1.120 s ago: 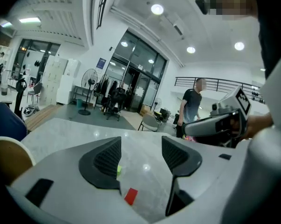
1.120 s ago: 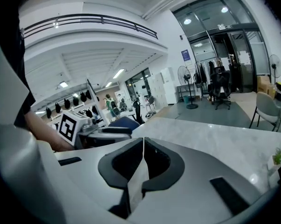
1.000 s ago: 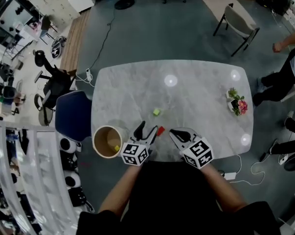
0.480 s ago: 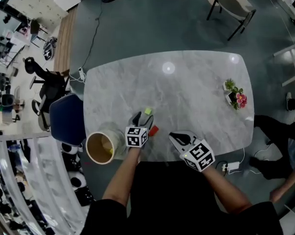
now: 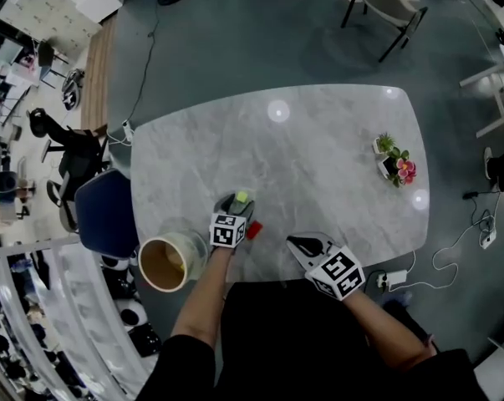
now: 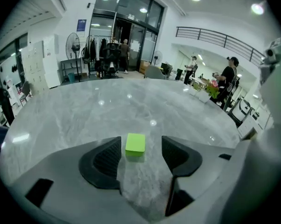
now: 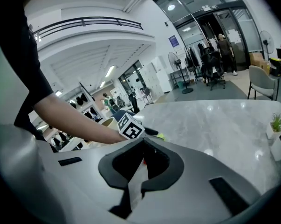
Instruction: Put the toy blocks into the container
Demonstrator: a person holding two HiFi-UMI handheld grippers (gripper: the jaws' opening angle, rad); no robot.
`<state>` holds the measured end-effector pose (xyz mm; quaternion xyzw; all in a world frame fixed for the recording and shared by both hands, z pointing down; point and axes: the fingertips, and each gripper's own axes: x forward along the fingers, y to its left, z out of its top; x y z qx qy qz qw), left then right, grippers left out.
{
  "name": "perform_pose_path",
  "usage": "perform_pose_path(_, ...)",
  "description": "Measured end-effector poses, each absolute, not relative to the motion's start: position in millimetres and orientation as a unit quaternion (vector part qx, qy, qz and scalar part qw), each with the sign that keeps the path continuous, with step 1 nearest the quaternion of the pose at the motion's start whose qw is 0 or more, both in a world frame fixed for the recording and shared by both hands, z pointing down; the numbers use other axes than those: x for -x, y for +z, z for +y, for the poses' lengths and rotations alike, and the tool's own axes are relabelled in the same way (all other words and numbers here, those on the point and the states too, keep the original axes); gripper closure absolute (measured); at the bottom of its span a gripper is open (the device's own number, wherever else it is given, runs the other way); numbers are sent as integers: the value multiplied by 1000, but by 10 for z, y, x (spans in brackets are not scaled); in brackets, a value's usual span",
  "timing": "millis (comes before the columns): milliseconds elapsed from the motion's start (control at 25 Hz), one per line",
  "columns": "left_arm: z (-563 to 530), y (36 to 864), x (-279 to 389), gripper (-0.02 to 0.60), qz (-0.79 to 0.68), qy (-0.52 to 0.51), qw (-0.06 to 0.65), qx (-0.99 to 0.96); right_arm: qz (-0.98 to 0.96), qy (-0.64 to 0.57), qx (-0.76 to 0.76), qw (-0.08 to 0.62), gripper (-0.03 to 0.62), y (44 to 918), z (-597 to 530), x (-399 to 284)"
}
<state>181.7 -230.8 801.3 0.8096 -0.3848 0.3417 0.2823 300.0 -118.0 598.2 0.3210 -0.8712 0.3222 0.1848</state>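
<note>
My left tongs (image 6: 140,155) stand released, the two black ribbed pads apart; between them, touching neither, lies the green block (image 6: 135,143); it is a small matte lime cuboid with a flat top and softly rounded edges, resting on the worktop (image 5: 318,157) and sitting a little nearer the left-hand pad in the left gripper view; the worktop is a pale grey marbled slab with rounded corners, polished enough to throw back round spots of ceiling light. In the head view the red block (image 5: 253,230) lies just beside these tongs, to the lower right of their marker cube; it is small and glossy, and I cannot tell its exact shape. The container (image 5: 195,253) is a round cup with a pale wall and a brown inside; it stands at the lower left corner of the worktop, to the left of my left tongs and near them. My right tongs (image 7: 142,155) are clenched, the dark curved tips meeting with nothing grasped; they hang over the near edge of the worktop, in the lower middle of the head view, apart from both blocks. A small potted plant (image 5: 394,164) with pink flowers stands at the worktop's right side.
</note>
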Motion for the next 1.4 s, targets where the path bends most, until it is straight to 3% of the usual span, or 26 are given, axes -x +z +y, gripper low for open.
perform_pose_path(160, -2374, 8090, -1809, 337, -391, 346, 288, -803, -865, 326, -331, 191, 594, 6028, -1184, -3112)
perform_pose_path(440, -2351, 8207, -1748, 442, -382, 395, 255, -795, -859, 333, -341, 186, 594, 6017, -1120, -3184)
perform_pose_path(760, -2292, 8019, -1680, 446, -385, 379, 255, -802, -866, 331, -331, 178, 594, 5992, -1052, -3063)
perform_pose_path(1400, -2166, 6778, -1441, 446, -413, 287, 272, -821, -900, 300, -268, 165, 594, 5810, -1245, -2470)
